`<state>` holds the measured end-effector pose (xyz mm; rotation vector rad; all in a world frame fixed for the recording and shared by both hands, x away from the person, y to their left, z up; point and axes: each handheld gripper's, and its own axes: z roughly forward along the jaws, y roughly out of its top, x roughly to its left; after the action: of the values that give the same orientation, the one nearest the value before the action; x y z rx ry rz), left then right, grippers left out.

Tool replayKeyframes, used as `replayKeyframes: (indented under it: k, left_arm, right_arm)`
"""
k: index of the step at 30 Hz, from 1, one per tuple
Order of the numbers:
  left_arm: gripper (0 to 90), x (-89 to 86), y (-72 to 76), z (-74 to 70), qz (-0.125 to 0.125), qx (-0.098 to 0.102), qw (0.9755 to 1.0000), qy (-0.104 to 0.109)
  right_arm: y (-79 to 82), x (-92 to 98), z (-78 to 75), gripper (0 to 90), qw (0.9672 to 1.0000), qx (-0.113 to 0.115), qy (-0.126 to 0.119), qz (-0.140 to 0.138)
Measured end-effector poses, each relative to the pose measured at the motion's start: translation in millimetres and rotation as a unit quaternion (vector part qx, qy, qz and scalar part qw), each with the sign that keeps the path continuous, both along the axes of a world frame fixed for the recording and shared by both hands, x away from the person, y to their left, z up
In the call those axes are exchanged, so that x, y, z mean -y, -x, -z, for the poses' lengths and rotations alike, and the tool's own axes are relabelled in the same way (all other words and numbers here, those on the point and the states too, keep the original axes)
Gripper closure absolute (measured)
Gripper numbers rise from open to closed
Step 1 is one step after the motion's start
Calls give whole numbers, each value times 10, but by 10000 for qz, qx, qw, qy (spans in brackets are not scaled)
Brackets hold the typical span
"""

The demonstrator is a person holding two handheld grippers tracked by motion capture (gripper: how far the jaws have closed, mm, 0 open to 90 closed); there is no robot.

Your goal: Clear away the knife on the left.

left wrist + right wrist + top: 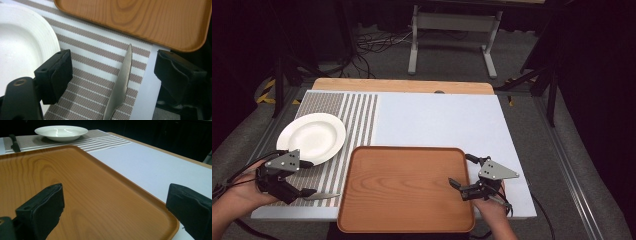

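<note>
Down at the near left of the counter [437,120], the left tool [112,75] hangs over a butter knife [121,85] that lies flat on the striped placemat [100,50], jaws apart on either side of the blade and not touching it. A white plate [312,136] sits just beyond (also on the mat). The right tool [115,207] straddles the right rim of the wooden tray [75,185], jaws wide, gripping nothing.

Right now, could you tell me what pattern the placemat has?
The placemat has brown and white woven stripes, clearest in the left gripper view.
</note>
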<state>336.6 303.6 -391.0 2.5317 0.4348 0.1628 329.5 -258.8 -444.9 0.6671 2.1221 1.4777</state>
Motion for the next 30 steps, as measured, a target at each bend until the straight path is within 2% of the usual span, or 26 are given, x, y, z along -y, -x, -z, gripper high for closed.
replayKeyframes:
  k: [3, 6, 7, 8, 12, 18, 19, 22, 23, 26, 27, 28, 30]
  left_arm:
    - [165, -20, -9, 30, 26, -145, 9997, -178]
    - [166, -38, -27, 59, 0, -373, 9991, -211]
    - [171, -38, -27, 59, 0, -373, 9991, -211]
    - [176, -52, -36, 69, -3, -475, 9986, -227]
    - [186, -83, -60, 101, 49, -665, 9969, -421]
    - [220, -123, -74, 140, 128, -706, 9942, -801]
    - [226, -123, -74, 140, 128, -706, 9942, -801]
    - [244, -136, -93, 176, 261, -698, 9913, -1084]
    - [253, -144, -102, 187, 285, -740, 9896, -1196]
    - [272, -155, -126, 216, 329, -747, 9879, -1320]
    - [277, -148, -130, 232, 286, -657, 9862, -1490]
    - [281, -148, -130, 232, 286, -657, 9862, -1490]
    - [294, -131, -121, 258, 340, -596, 9833, -1686]
  right_arm:
    - [-1, 4, 1, 23, 10000, -7, -4, 8]
    - [0, -7, 3, 23, 10000, 1, 35, 0]
    - [0, -11, 3, 23, 10000, 8, 53, -8]
    - [1, -14, 3, 23, 10000, 7, 50, -13]
    - [6, -13, -3, 23, 10000, 7, 36, -17]
    - [5, -8, -6, 23, 10000, 20, 39, -21]
    - [5, -8, -6, 23, 10000, 15, 32, -24]
    - [4, -5, -8, 23, 10000, 2, -12, -31]
    - [3, -3, -10, 23, 10000, -5, -40, -33]
    - [4, 1, -17, 23, 10000, 3, -56, -37]
    - [6, 2, -21, 23, 10000, 19, -39, -46]
    - [6, 2, -21, 23, 10000, 19, -39, -46]
    - [7, 19, -35, 23, 9999, 38, -36, -97]
